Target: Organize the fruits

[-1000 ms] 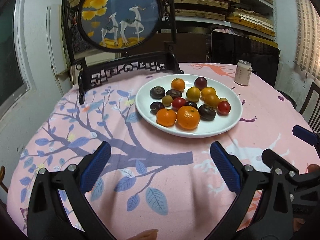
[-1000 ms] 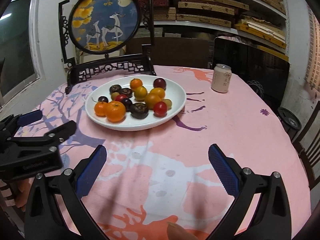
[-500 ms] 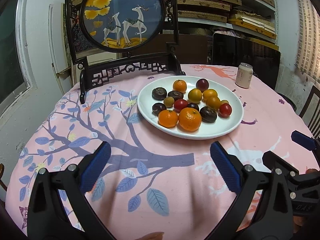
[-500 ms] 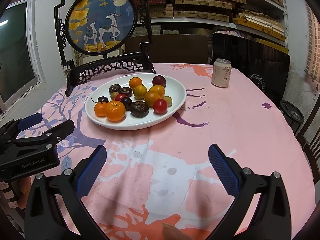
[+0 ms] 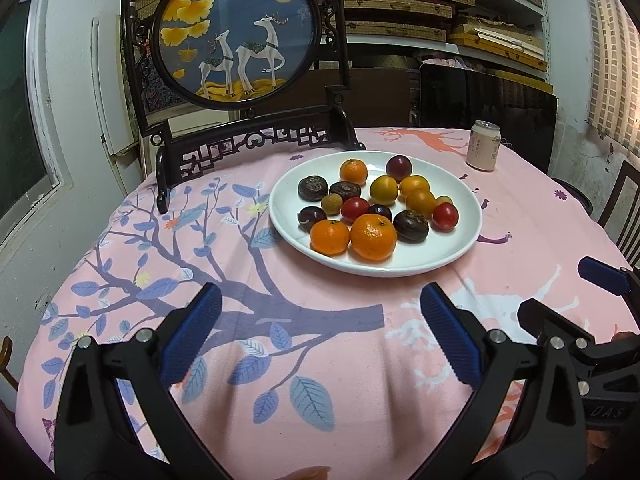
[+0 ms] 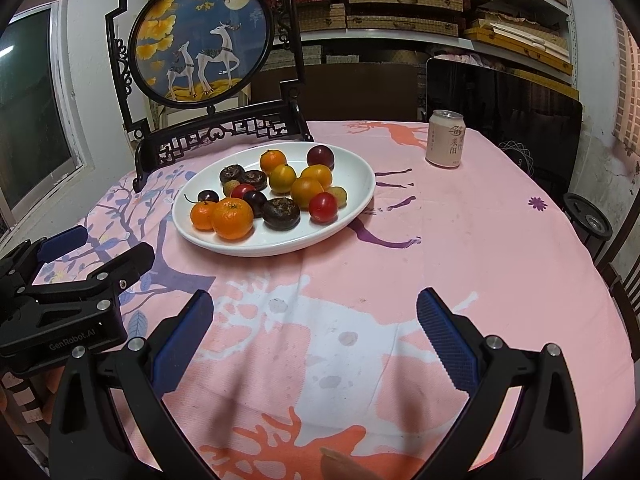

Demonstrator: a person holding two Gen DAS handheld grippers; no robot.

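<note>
On the counter (image 5: 280, 360), which wears a pink cloth printed with a blue-leaved tree and deer shapes, sits one white oval plate (image 5: 460, 236) holding all the fruit. From the left wrist view its long axis runs pretty much left to right, and it sits ahead and a bit right of centre. The pile is mixed: two mandarins (image 5: 373, 237) at the near edge touching each other, a red cherry tomato (image 5: 445, 216) on the right, yellow-orange plums (image 5: 383, 189) in the middle, dark wrinkly passion fruits (image 5: 313, 188) toward the left, and a purple plum (image 5: 398, 167) at the far rim. No single direction to the heap, just a loose clump.

Left gripper (image 5: 320, 336) hangs over the tree print, short of the plate, jaws spread wide with nothing in them. Right gripper (image 6: 314, 332) is the same deal, jaws wide and empty, over the white deer print, with the plate ahead and to its left.

Behind the plate stands a dark carved screen with a round deer picture (image 5: 236, 32), and a pale drink can (image 6: 445, 143) stands upright far right, well apart from the plate.
</note>
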